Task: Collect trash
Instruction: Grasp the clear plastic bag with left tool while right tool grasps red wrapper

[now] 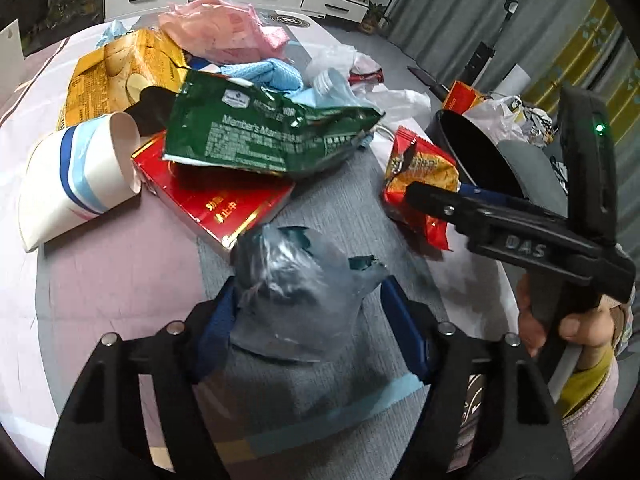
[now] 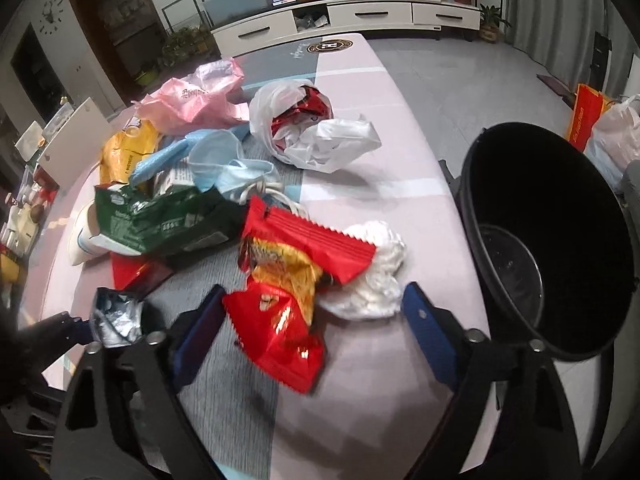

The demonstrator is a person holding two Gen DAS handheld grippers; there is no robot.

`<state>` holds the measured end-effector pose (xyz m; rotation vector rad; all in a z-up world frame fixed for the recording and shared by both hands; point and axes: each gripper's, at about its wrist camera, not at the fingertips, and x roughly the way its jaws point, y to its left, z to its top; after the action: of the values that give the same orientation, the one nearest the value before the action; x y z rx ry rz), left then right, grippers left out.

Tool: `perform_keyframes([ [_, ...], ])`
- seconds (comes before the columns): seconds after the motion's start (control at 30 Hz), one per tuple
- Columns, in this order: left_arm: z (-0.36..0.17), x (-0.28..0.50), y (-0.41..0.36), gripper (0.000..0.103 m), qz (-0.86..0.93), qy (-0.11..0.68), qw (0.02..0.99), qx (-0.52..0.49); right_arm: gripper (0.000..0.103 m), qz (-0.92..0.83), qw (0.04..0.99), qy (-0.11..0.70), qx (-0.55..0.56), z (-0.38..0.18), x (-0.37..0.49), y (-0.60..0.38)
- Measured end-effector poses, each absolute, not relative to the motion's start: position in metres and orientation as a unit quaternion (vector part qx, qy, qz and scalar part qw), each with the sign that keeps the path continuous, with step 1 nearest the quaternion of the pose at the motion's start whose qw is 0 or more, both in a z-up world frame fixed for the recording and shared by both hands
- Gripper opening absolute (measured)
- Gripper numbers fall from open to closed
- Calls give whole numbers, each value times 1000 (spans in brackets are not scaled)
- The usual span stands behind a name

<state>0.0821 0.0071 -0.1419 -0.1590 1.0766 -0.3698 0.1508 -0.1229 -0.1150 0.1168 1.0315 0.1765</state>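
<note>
Right now the left gripper (image 1: 308, 316) is reaching down over the table (image 1: 100, 280), and a crumpled silvery foil wrapper (image 1: 296, 280) is lying between its jaws. Its left blue pad (image 1: 218, 320) is touching the wrapper's edge, while the right pad is standing just clear, so the jaws are spread around it rather than pinching it. Torn and creased, the wrapper is showing a shiny inside and a dark teal rim.

Meanwhile the right gripper (image 2: 316, 336) is hovering with its jaws spread wide on either side of a red and yellow snack wrapper (image 2: 288, 300), neither pad touching it. That wrapper is lying crumpled on the table, its serrated end pointing toward a wad of white tissue (image 2: 372, 276) just beside it.

Behind both, more trash is piling up: a green snack bag (image 1: 260, 132), a flat red box (image 1: 216, 200), a paper cup (image 1: 80, 180) on its side, a yellow chip bag (image 1: 116, 76), a pink plastic bag (image 1: 216, 32) and a white plastic bag (image 2: 312, 124). A black bin (image 2: 552, 232) is standing beside the table's edge, to the right of the right gripper.
</note>
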Motion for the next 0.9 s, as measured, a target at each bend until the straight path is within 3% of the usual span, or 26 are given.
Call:
perform_keyframes([
  [0.03, -142, 82, 10, 69, -171, 506, 842, -75, 80, 83, 866, 491, 52, -116, 152, -122],
  [0.1, -142, 80, 13, 52, -164, 503, 845, -74, 72, 80, 869, 485, 49, -117, 152, -120],
  [0.57, -121, 59, 29, 50, -196, 478, 852, -88, 72, 80, 882, 456, 90, -106, 137, -144],
  [0.67, -120, 58, 30, 50, -201, 481, 849, -87, 79, 84, 889, 441, 93, -99, 132, -149],
  [0.9, -124, 60, 25, 51, -206, 487, 844, -86, 79, 102, 890, 439, 72, -98, 130, -131],
])
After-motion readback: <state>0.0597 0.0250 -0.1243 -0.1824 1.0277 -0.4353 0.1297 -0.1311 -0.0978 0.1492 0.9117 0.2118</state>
